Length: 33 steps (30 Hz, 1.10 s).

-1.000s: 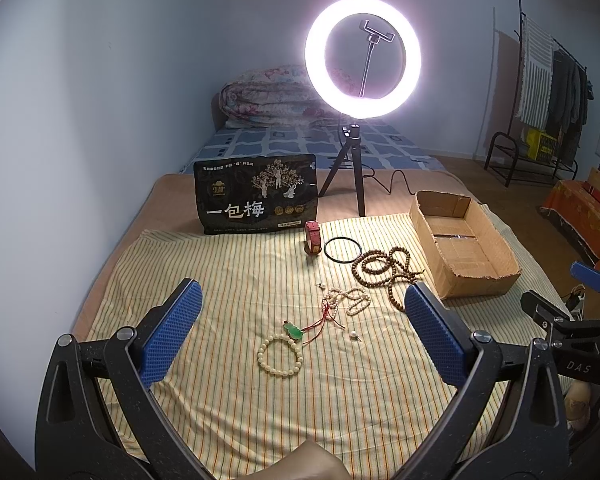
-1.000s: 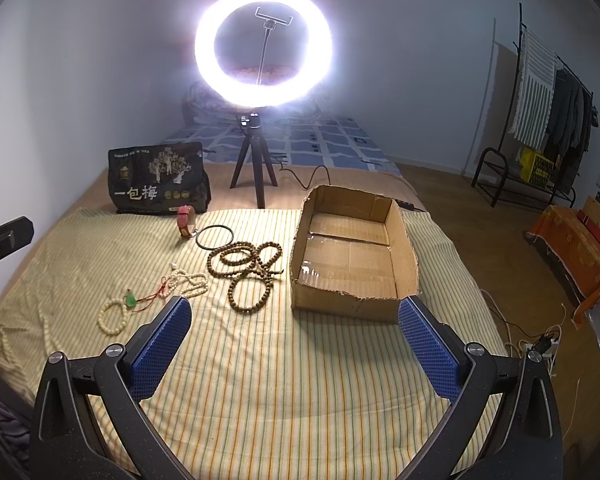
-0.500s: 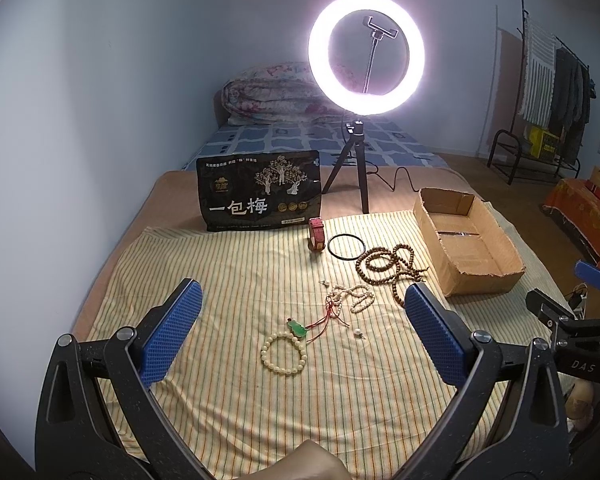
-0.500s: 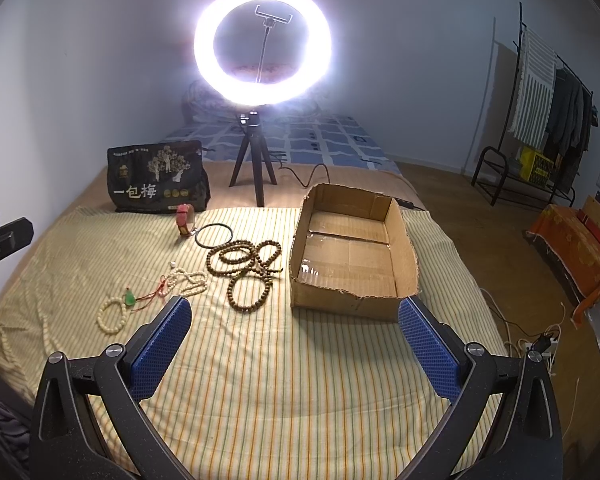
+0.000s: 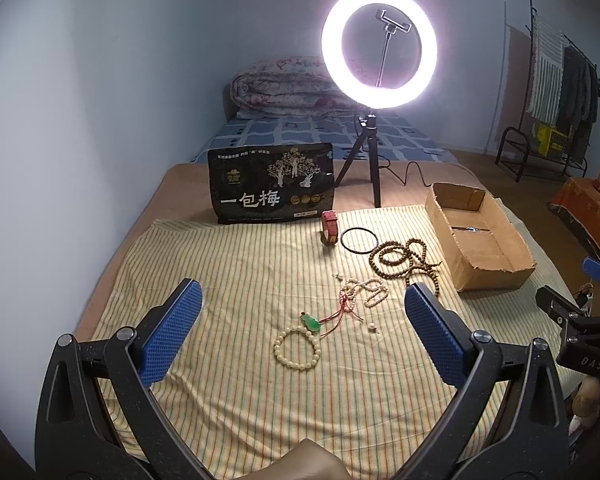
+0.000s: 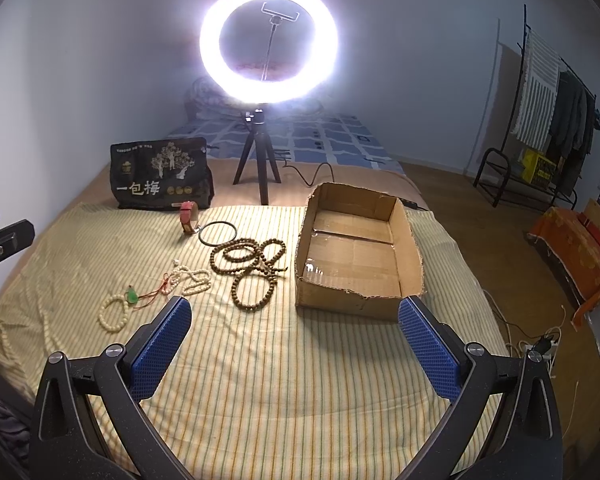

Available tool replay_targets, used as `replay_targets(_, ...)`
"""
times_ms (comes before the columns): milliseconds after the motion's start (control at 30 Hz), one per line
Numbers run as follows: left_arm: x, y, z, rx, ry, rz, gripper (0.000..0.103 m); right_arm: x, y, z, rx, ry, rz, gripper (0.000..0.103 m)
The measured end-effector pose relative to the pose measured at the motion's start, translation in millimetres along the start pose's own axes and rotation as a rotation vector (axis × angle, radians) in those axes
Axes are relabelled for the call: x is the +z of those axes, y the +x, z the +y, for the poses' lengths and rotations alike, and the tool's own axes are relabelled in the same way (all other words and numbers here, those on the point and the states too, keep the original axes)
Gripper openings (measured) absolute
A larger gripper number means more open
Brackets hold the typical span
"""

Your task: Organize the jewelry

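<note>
Jewelry lies on a striped cloth [image 5: 240,280]: a cream bead bracelet [image 5: 297,349], a green pendant on red cord [image 5: 311,322], a pale bead necklace [image 5: 366,292], a long brown bead strand [image 5: 404,258], a black bangle [image 5: 359,237] and a red band [image 5: 329,227]. An open cardboard box [image 6: 356,250] stands to their right; its floor looks bare. My left gripper [image 5: 300,320] is open, held above and short of the cream bracelet. My right gripper [image 6: 294,330] is open and empty, short of the box's near wall.
A lit ring light on a tripod [image 5: 374,132] stands behind the cloth with its cable. A black snack bag [image 5: 272,184] stands at the back left. A wall runs along the left. A clothes rack [image 6: 540,120] and floor lie to the right.
The left gripper view has shifted slightly; the jewelry sits a little further right and lower in it. The right gripper has barely moved. Both stay open.
</note>
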<state>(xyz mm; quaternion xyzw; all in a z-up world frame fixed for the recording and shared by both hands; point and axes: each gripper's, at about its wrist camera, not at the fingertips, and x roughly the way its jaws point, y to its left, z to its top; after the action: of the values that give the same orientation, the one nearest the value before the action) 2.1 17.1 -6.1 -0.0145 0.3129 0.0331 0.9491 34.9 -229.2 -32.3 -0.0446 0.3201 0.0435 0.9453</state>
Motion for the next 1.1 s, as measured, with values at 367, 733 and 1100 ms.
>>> replay_targets(367,-9.9,11.9,29.9,0.05,-0.018,0.038,0.103,-1.7,19.7,16.0,0.043,-0.095,0.054,0.103)
replay_targets(733,-29.7,34.8,46.6,0.027,-0.002,0.158,0.103,-0.4,46.7,29.9,0.167,-0.152,0.106,0.103)
replay_targets(1100,-50.7,75.6,34.3,-0.073,0.018,0.32,0.092,-1.4,93.2,57.7,0.309,-0.282,0.202,0.102)
